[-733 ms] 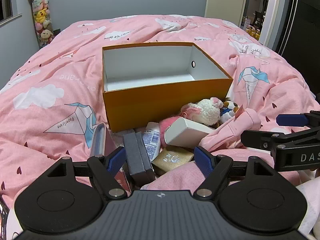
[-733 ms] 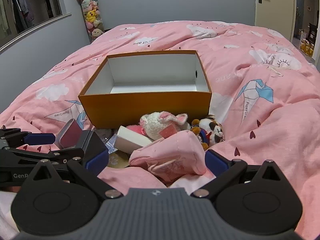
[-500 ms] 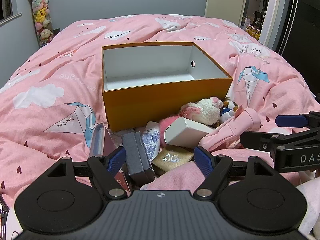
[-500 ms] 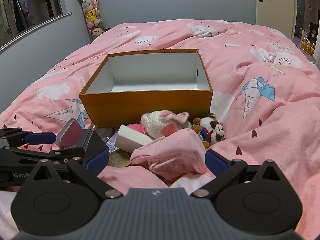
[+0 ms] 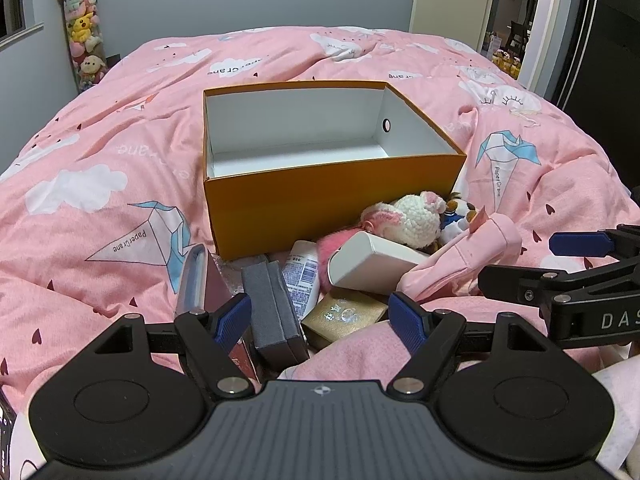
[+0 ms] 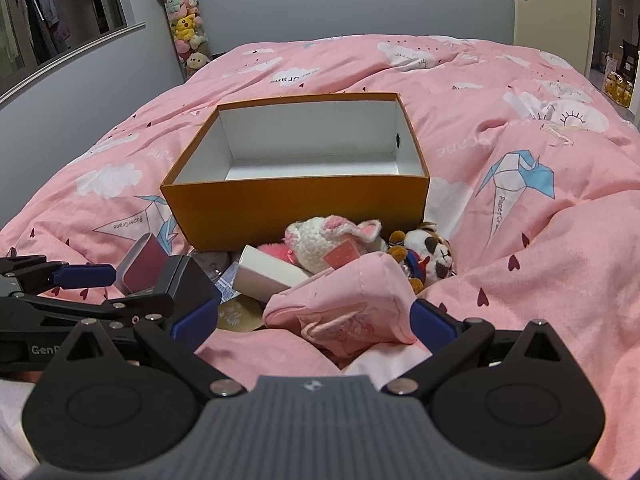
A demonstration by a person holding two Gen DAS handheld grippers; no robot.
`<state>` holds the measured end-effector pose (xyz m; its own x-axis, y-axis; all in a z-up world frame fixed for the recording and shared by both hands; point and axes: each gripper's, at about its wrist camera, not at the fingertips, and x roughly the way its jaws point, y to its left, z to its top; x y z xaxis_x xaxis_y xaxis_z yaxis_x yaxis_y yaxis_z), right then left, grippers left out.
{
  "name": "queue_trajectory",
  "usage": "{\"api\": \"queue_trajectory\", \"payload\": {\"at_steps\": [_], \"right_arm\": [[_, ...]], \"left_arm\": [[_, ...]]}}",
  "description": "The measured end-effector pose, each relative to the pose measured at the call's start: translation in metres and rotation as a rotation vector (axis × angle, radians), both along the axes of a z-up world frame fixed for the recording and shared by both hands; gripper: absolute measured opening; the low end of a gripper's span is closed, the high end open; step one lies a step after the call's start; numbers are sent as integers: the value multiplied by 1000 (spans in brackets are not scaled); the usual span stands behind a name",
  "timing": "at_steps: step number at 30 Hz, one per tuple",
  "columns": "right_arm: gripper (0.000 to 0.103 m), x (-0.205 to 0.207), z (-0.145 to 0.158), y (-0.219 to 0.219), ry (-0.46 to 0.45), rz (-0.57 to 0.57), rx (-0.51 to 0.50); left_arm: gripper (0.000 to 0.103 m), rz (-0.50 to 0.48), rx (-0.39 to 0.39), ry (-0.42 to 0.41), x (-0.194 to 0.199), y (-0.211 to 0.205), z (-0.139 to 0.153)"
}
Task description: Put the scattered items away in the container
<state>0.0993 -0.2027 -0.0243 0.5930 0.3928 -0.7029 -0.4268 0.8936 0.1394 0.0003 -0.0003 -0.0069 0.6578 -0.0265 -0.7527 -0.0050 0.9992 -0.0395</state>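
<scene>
On the pink quilt [image 5: 100, 208], near side of the empty orange cardboard box [image 5: 328, 208], scattered items are lying; my left gripper [image 5: 320, 316] and right gripper [image 6: 312, 320] are hovering wide open, holding nothing. First pick is pending: the dark grey rectangular case [image 5: 276, 312] needs straddling.
</scene>
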Motion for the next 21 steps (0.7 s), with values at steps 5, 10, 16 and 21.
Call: {"api": "queue_trajectory", "payload": {"at_steps": [5,10,16,21], "right_arm": [[103,0,0,0,0,1,-1],[103,0,0,1,2,6,-2],[103,0,-1,2,3,6,-2],[103,-1,-2,2,7,6,0]], "left_arm": [[89,0,-1,1,0,0,0],[89,1,0,1,0,0,0],[89,2,-3,4,0,0,-1],[89,2,-8,7,0,0,-2]]}}
